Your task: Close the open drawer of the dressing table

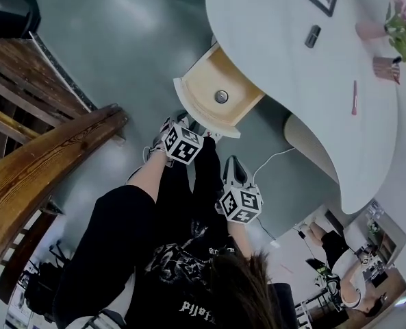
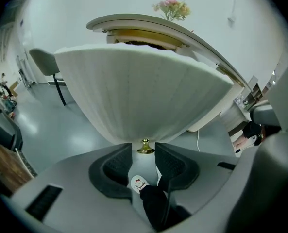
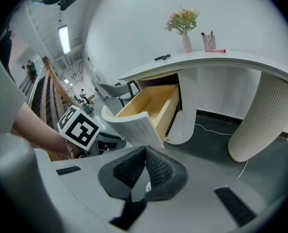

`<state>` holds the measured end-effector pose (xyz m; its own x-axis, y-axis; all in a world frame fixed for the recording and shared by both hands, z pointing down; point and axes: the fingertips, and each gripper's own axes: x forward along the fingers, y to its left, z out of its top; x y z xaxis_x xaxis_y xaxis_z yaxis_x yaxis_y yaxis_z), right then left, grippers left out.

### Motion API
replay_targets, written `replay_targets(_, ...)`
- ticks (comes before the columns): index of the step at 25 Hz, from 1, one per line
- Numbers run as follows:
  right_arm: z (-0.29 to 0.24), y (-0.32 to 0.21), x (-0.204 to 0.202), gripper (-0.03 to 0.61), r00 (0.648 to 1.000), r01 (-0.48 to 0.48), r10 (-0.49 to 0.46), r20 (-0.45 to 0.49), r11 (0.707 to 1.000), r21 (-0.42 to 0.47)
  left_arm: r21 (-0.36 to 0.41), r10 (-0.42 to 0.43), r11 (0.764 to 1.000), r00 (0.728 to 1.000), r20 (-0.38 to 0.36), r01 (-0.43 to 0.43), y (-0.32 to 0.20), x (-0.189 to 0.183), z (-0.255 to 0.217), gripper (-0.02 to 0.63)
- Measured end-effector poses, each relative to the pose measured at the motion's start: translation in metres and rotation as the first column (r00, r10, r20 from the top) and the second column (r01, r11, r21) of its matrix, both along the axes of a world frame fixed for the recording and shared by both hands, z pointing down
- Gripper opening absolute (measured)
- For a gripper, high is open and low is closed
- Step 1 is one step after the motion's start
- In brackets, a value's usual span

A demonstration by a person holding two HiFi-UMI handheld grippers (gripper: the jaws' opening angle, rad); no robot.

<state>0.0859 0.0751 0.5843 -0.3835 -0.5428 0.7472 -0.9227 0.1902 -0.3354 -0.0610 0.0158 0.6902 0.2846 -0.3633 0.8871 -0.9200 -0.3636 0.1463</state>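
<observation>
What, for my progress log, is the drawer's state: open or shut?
Open: the drawer juts out from the dressing table, its wooden inside exposed.

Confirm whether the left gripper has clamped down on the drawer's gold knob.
No, the left gripper holds its jaws apart, with the gold knob sitting in the gap between their tips.

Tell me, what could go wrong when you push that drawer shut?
The gold knob is tiny and sits right at the tips of the open left tongs, so they might slip off it. A hard shove could send the little round thing in the drawer sliding, or wobble the flower vase on the dressing table.
</observation>
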Motion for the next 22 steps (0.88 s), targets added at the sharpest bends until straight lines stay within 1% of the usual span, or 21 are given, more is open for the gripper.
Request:
replay_targets(2,0.0019,0.0005,-0.0026,0.026,1.000,0.015,-0.015,-0.009,1.000,-0.006,0.006,-0.013,1.000,1.000,-0.027,0.013,-0.0025,0.0026,-0.0020,0.144)
replay_targets(5,0.0033,0.0022,-0.0074,0.026,1.000,0.023,-0.023,-0.013,1.000,-0.012,0.012,-0.014,1.000,0.999,-0.040,0.015,-0.0024,0.0022,-0.0021,0.126)
replay_targets(12,0.0060,0.0041,-0.0072,0.026,1.000,0.008,-0.009,-0.028,1.000,-0.025,0.000,-0.017,1.000,0.996,-0.089,0.017,-0.0024,0.0025,-0.0030,0.120)
replay_targets(15,0.0080,0.0054,-0.0048,0.026,0.999,-0.005,0.004,-0.032,0.999,-0.035,-0.004,-0.038,0.999,0.993,-0.109,0.037,-0.0023,0.0025,-0.0033,0.118)
replay_targets(18,0.0085,0.0050,-0.0032,0.026,0.999,-0.018,0.017,-0.029,0.999,-0.038,-0.004,-0.037,0.999,0.993,-0.111,0.037,-0.0022,0.0023,-0.0036,0.118)
replay_targets(22,0.0107,0.0052,-0.0038,0.026,1.000,-0.012,0.011,-0.026,0.999,-0.041,0.007,-0.032,0.999,0.995,-0.096,0.033,-0.0059,0.0037,-0.0032,0.117)
